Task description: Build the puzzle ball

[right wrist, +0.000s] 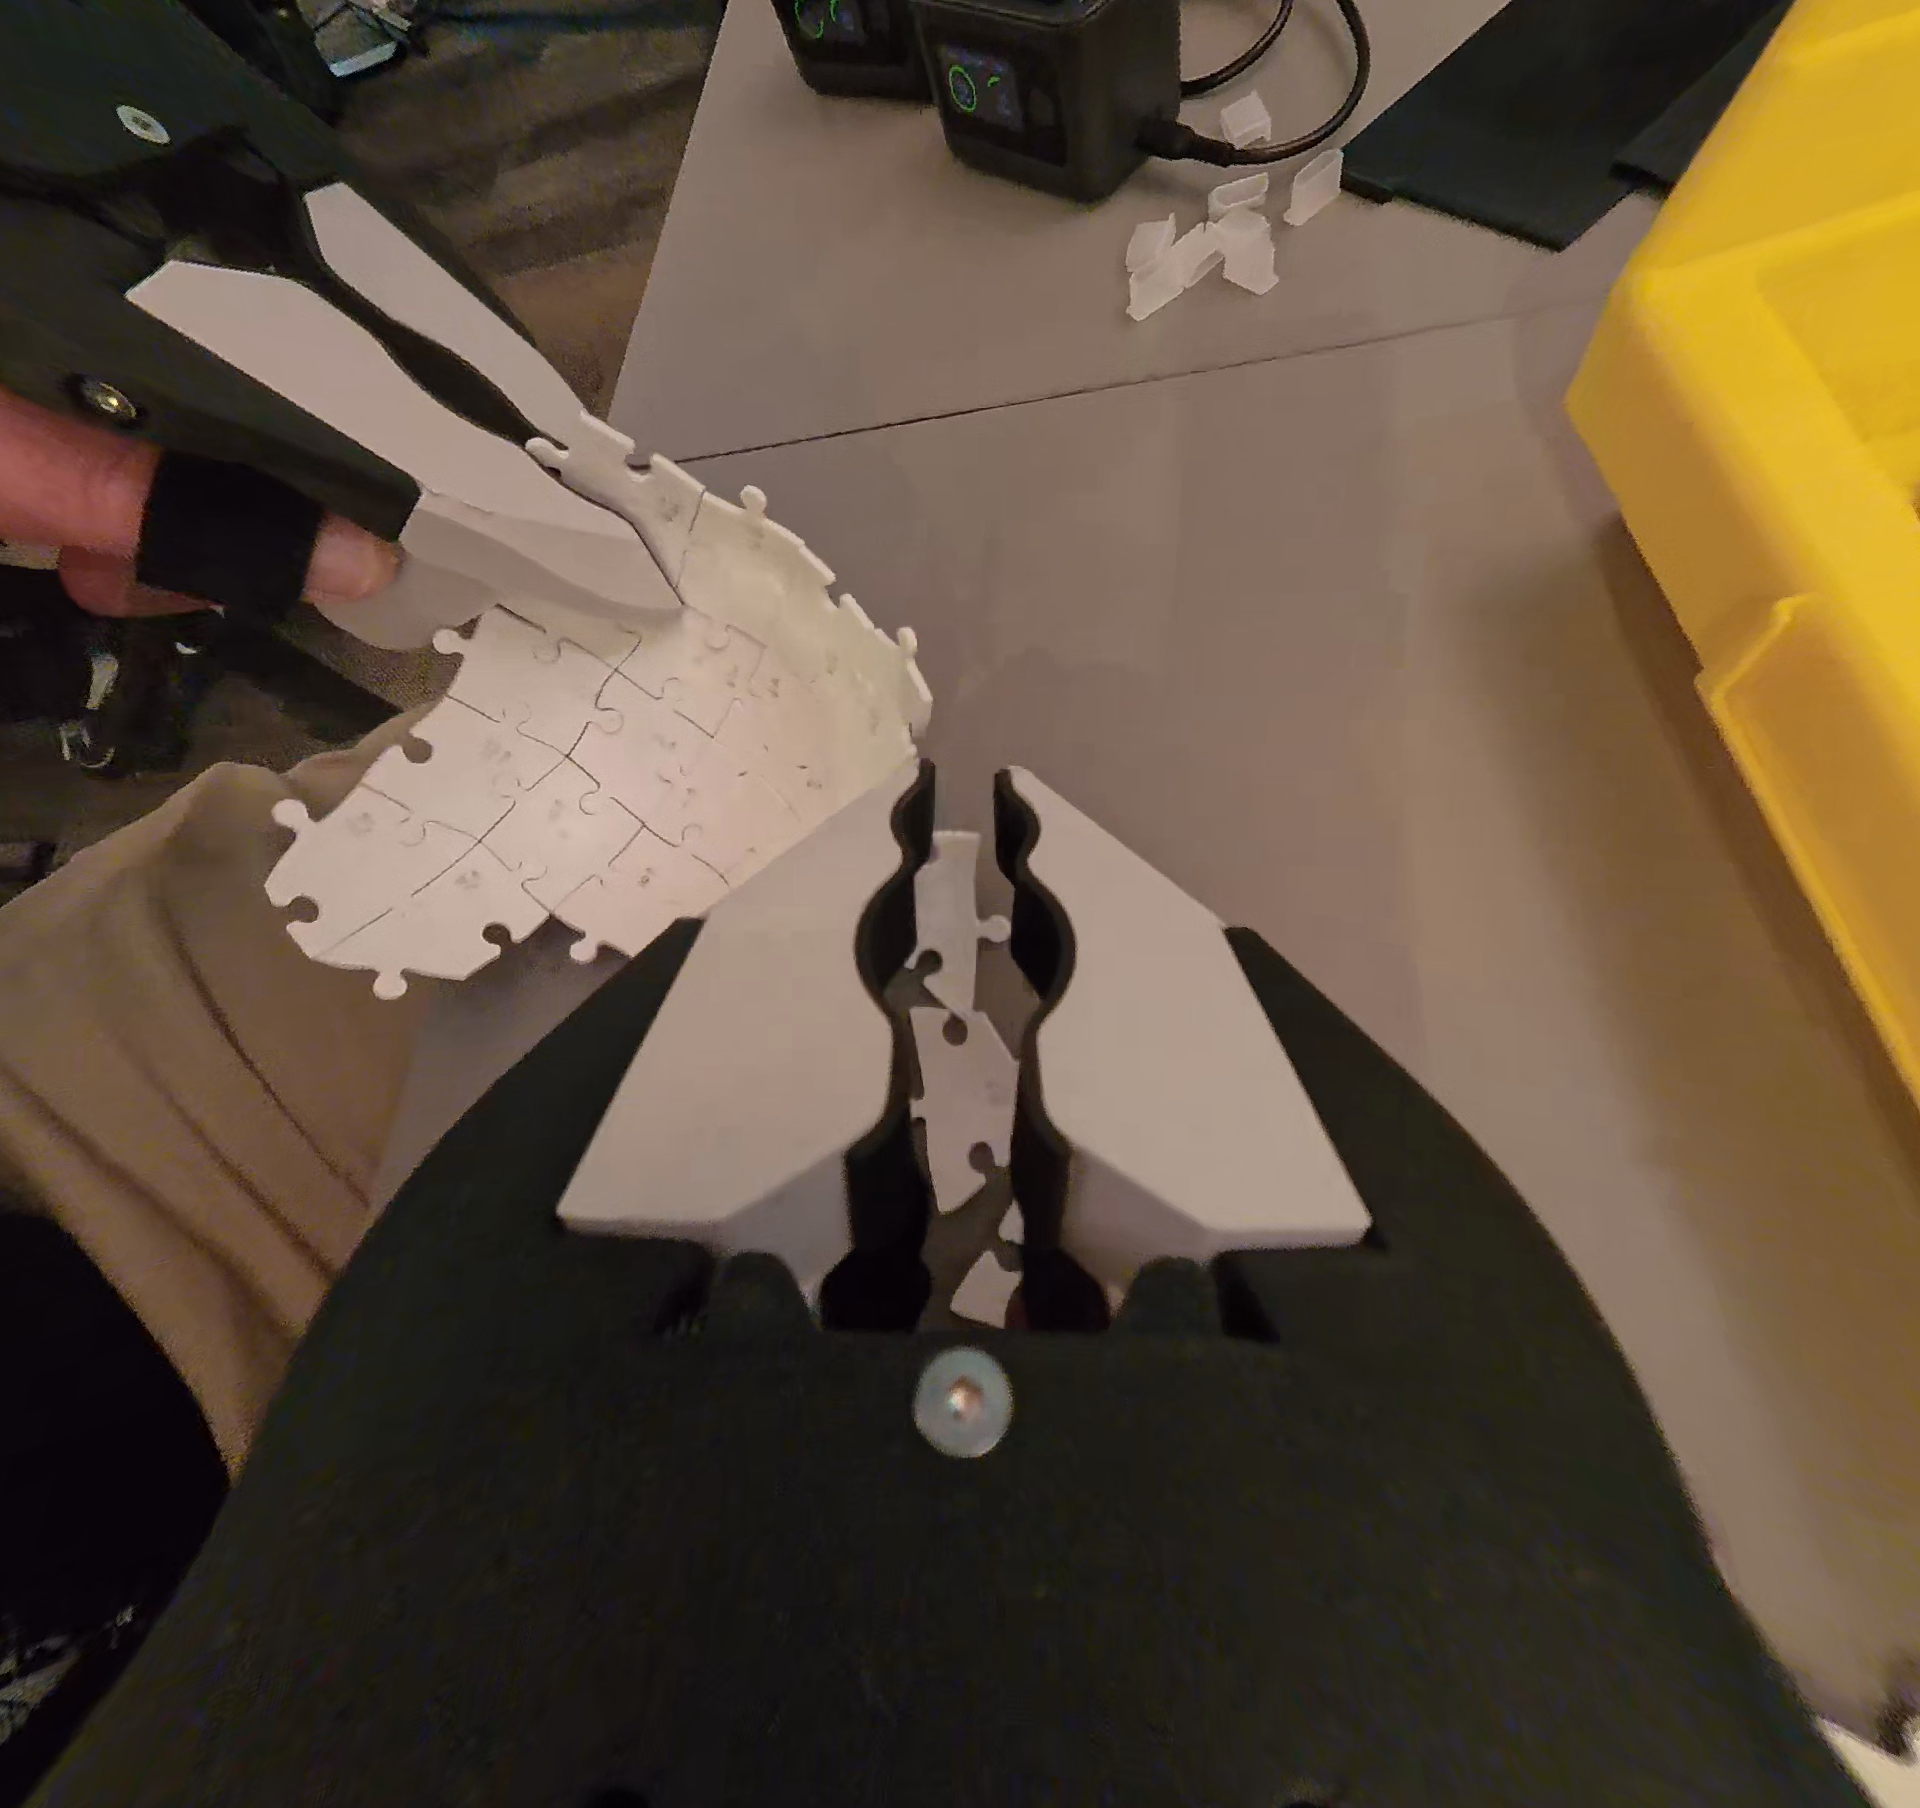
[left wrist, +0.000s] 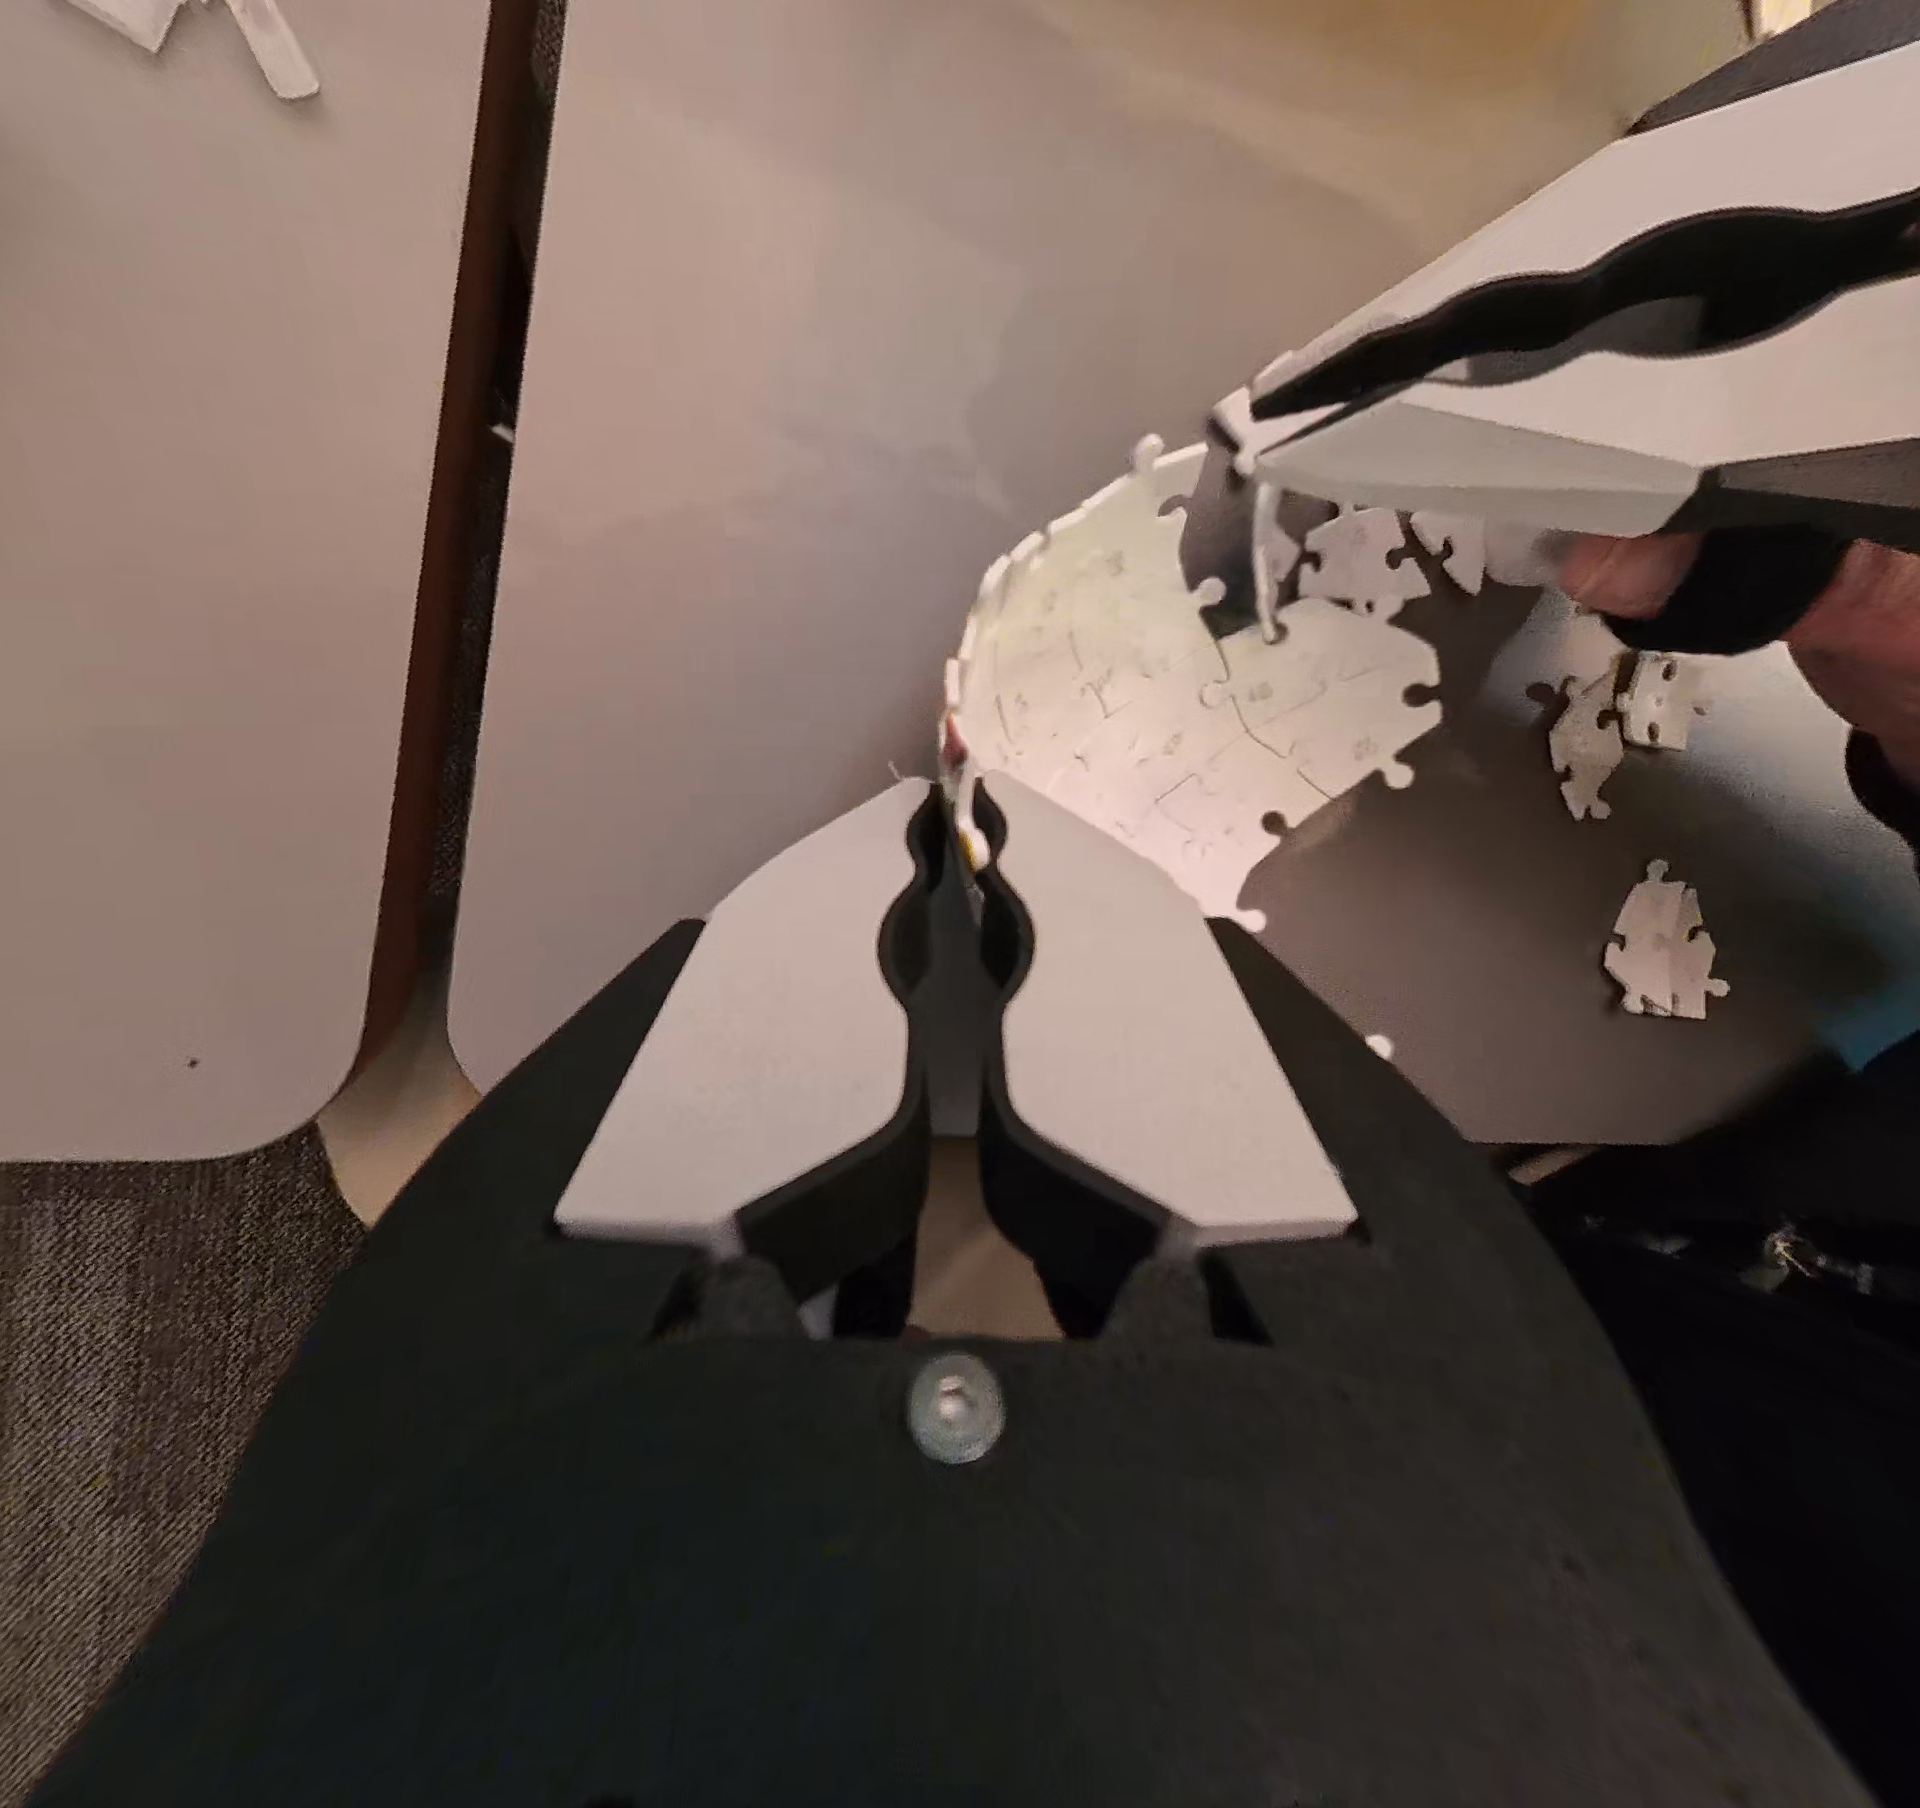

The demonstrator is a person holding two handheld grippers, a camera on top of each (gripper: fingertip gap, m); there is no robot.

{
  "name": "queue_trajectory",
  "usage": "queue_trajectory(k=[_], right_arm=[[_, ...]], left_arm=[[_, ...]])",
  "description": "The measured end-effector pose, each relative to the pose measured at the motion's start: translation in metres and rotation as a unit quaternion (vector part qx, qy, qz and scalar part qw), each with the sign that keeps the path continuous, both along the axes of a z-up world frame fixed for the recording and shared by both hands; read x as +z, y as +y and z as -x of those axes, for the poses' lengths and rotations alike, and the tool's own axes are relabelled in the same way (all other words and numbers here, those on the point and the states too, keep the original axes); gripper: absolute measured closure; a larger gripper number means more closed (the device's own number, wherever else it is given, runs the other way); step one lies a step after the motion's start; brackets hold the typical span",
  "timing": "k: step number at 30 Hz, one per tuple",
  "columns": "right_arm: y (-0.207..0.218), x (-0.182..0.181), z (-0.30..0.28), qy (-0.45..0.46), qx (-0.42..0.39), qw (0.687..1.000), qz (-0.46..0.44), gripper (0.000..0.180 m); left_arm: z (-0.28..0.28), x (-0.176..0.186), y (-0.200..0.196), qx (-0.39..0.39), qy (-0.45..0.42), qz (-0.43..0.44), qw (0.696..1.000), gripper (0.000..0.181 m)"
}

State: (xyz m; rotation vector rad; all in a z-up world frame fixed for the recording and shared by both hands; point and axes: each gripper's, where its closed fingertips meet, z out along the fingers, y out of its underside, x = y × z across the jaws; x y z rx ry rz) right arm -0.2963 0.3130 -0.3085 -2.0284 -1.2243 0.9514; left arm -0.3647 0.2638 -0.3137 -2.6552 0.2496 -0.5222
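Note:
The half-built puzzle ball (left wrist: 1122, 678) is a curved white shell of joined pieces, held in the air. My left gripper (left wrist: 961, 792) is shut on the shell's rim; it also shows in the right wrist view (right wrist: 623, 511), clamped on the shell's (right wrist: 582, 750) upper edge. My right gripper (right wrist: 963, 776) is nearly closed, with a single white puzzle piece (right wrist: 951, 891) between its pads, just right of the shell. In the left wrist view the right gripper (left wrist: 1242, 428) hangs over the shell's far rim, and the piece (left wrist: 1264, 563) shows edge-on below its tips.
Loose white pieces (left wrist: 1662, 948) lie on the grey table (left wrist: 831, 304) right of the shell, more (left wrist: 1361, 553) under the right gripper. A yellow bin (right wrist: 1766, 408) stands at the right. Black charger boxes (right wrist: 1039, 75) with cables and clear caps (right wrist: 1205, 252) sit at the far edge. A table gap (left wrist: 457, 511) runs at the left. Left tips to right tips: about 9 cm.

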Motion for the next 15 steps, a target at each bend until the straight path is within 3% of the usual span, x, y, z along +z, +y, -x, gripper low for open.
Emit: queue_trajectory(k=[5, 10, 15], right_arm=[[0.002, 0.006, -0.011, 0.011, 0.011, 1.0, 0.007, 0.17], [-0.004, -0.01, -0.031, -0.037, 0.052, 0.997, 0.048, 0.16], [-0.014, -0.027, -0.028, -0.072, 0.075, 0.994, 0.028, 0.161]], left_arm=[[-0.003, 0.002, 0.006, -0.023, 0.019, 0.015, 0.999, 0.177], [0.004, 0.003, 0.011, -0.045, 0.048, 0.031, 0.997, 0.177], [0.01, 0.007, 0.018, -0.086, 0.081, 0.044, 0.992, 0.177]])
